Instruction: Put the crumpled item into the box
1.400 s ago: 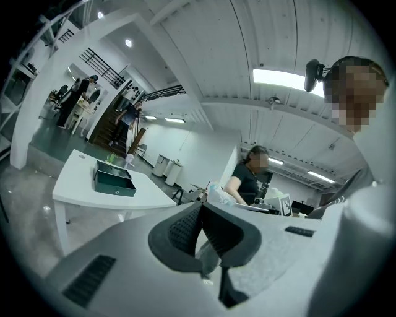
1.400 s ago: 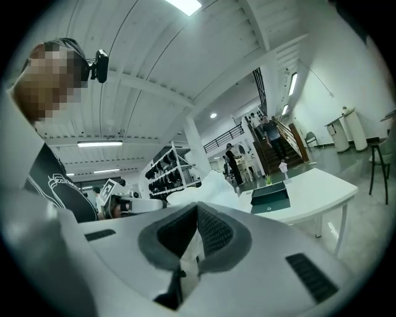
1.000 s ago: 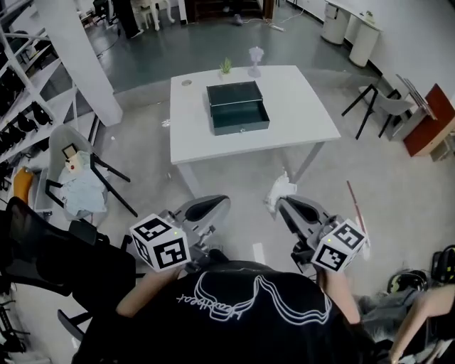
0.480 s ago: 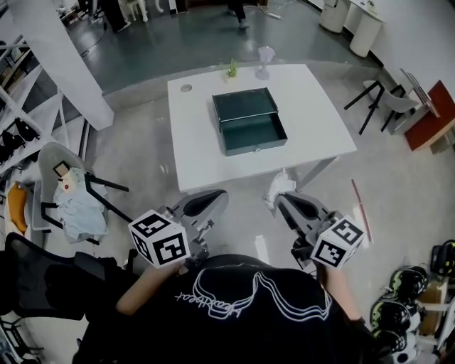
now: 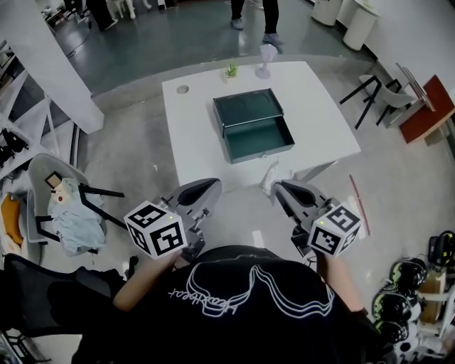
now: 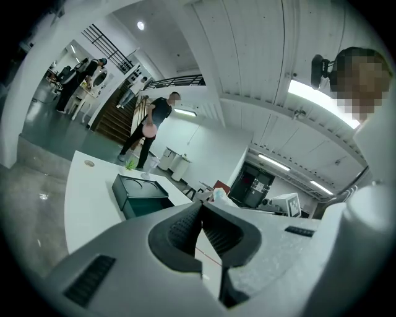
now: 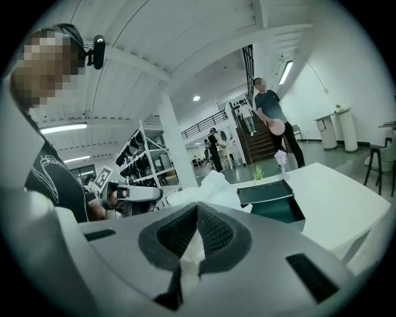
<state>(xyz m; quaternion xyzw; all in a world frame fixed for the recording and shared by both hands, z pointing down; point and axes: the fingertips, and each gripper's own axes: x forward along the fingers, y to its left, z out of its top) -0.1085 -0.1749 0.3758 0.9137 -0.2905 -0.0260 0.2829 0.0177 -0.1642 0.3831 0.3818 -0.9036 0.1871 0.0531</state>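
Note:
My right gripper (image 5: 279, 186) (image 7: 197, 213) is shut on a crumpled white tissue (image 5: 271, 176) (image 7: 209, 191), which sticks out past its tips just short of the white table's (image 5: 192, 146) near edge. A dark green box (image 5: 252, 126) (image 7: 271, 200) (image 6: 138, 194) stands open on the table's middle, its lid tilted back. My left gripper (image 5: 211, 186) (image 6: 202, 213) is shut with nothing in it, held level with the right one, to its left.
A small green plant (image 5: 232, 70) and a clear glass (image 5: 267, 57) stand at the table's far edge. A person's legs (image 5: 257, 15) are beyond it. A chair with cloth (image 5: 65, 206) is at left, dark chairs (image 5: 373, 96) at right.
The table and box have drawn closer and lower in the head view as I walk toward them. Both grippers keep their pose, and the tissue stays in the right one.

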